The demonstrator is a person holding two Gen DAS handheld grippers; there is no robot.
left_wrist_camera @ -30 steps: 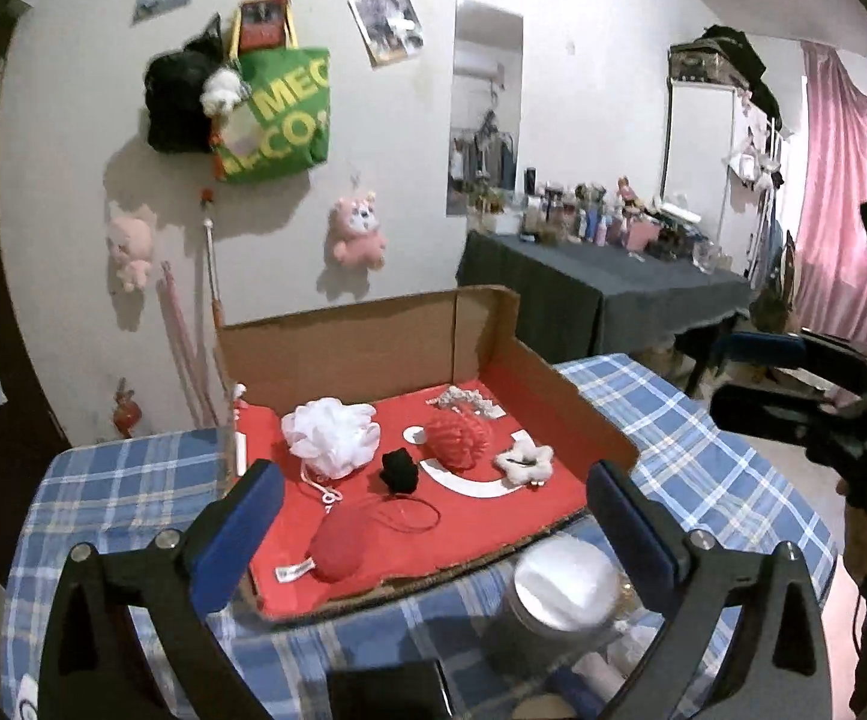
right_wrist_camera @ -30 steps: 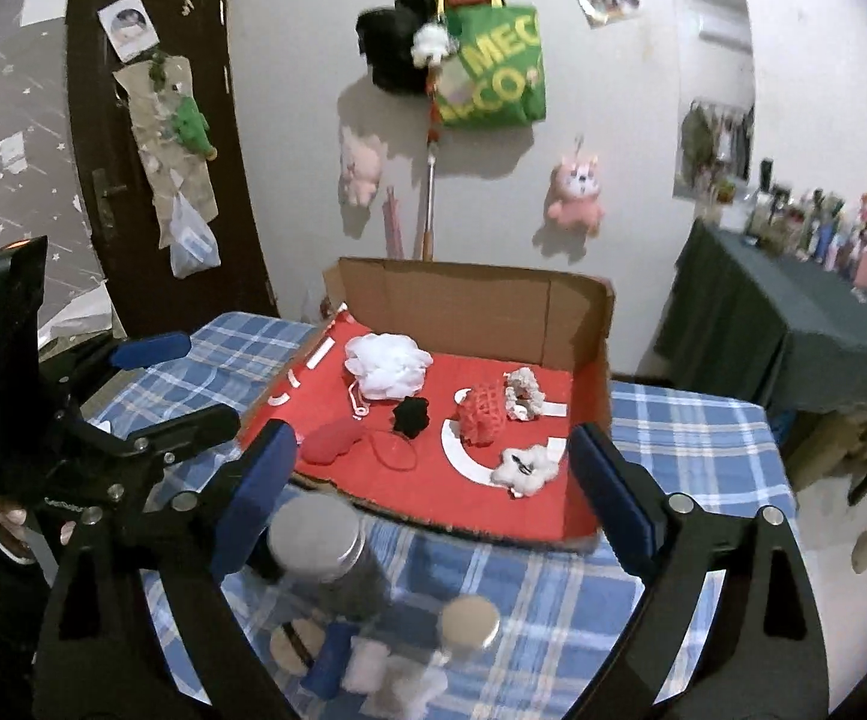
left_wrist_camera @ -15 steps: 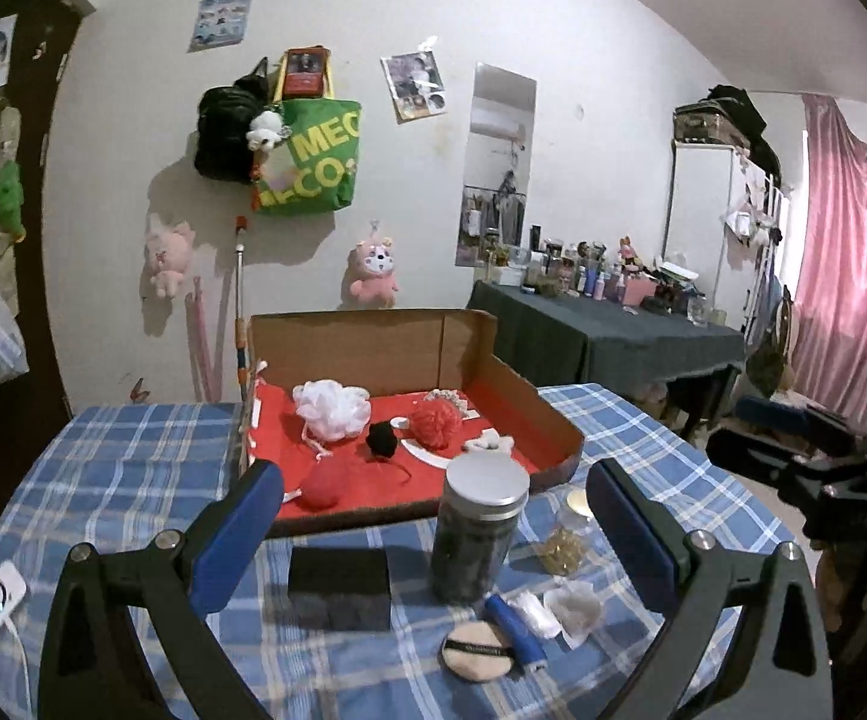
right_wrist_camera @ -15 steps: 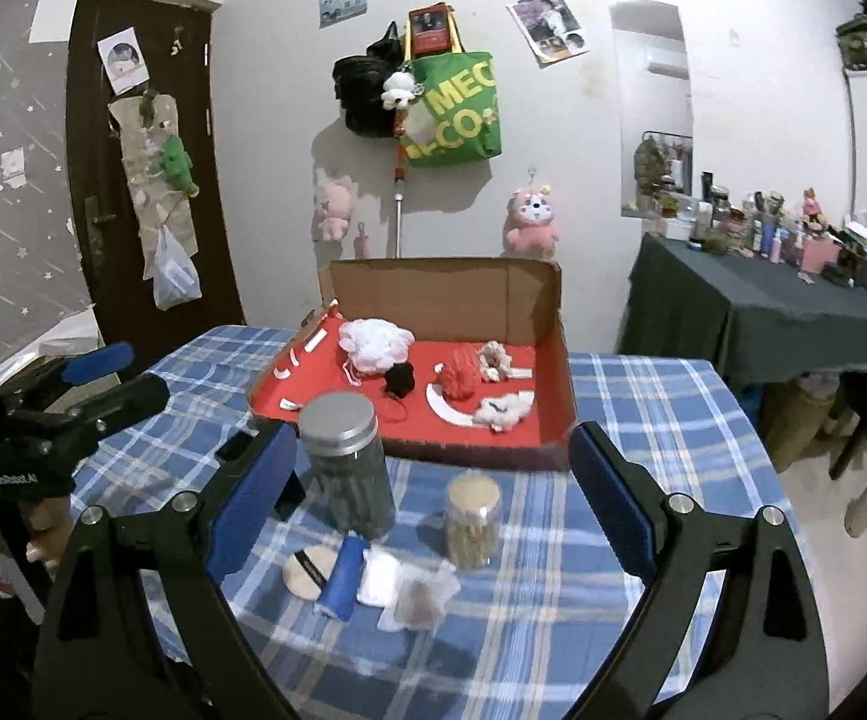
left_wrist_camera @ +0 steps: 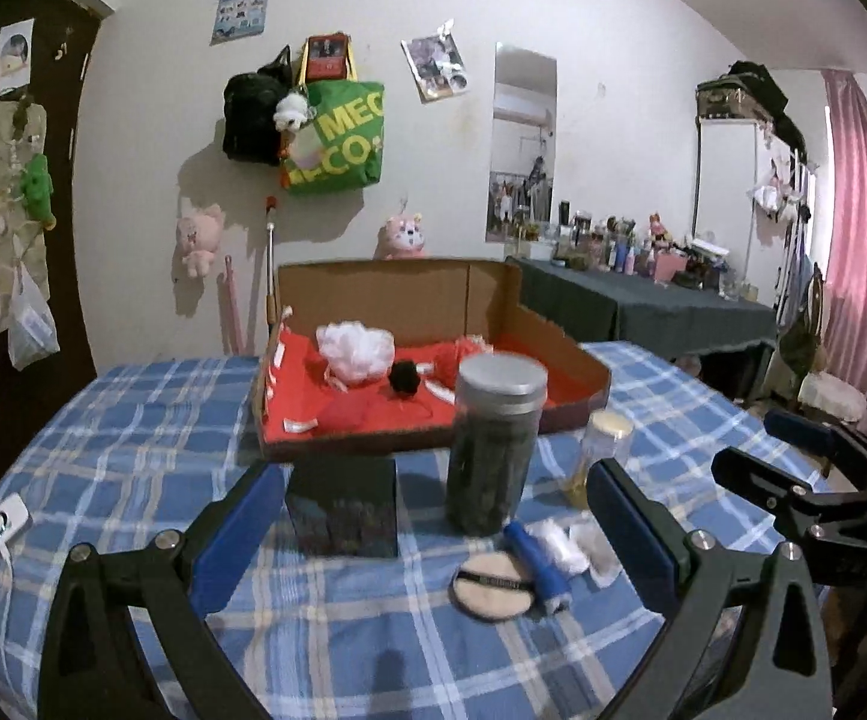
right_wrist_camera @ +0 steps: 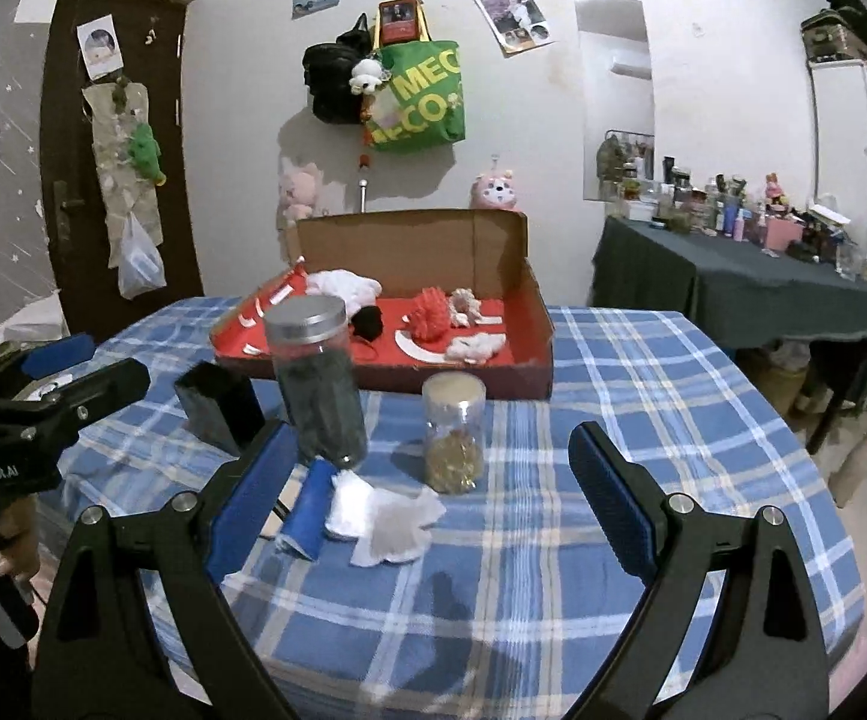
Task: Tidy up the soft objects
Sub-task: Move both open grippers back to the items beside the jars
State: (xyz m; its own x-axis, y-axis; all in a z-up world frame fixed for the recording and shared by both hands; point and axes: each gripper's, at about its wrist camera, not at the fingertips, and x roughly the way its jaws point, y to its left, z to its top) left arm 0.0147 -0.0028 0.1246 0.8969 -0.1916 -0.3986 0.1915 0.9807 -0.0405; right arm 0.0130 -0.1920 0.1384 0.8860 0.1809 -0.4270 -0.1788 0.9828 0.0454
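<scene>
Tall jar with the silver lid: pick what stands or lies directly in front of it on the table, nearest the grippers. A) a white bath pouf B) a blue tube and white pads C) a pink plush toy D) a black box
B: in the right wrist view the blue tube and white pads lie on the plaid cloth just in front of the tall jar.

The right claw [right_wrist_camera: 427, 480], jaws wide and empty, hovers over white pads [right_wrist_camera: 382, 516] beside a blue tube [right_wrist_camera: 307, 510].
</scene>
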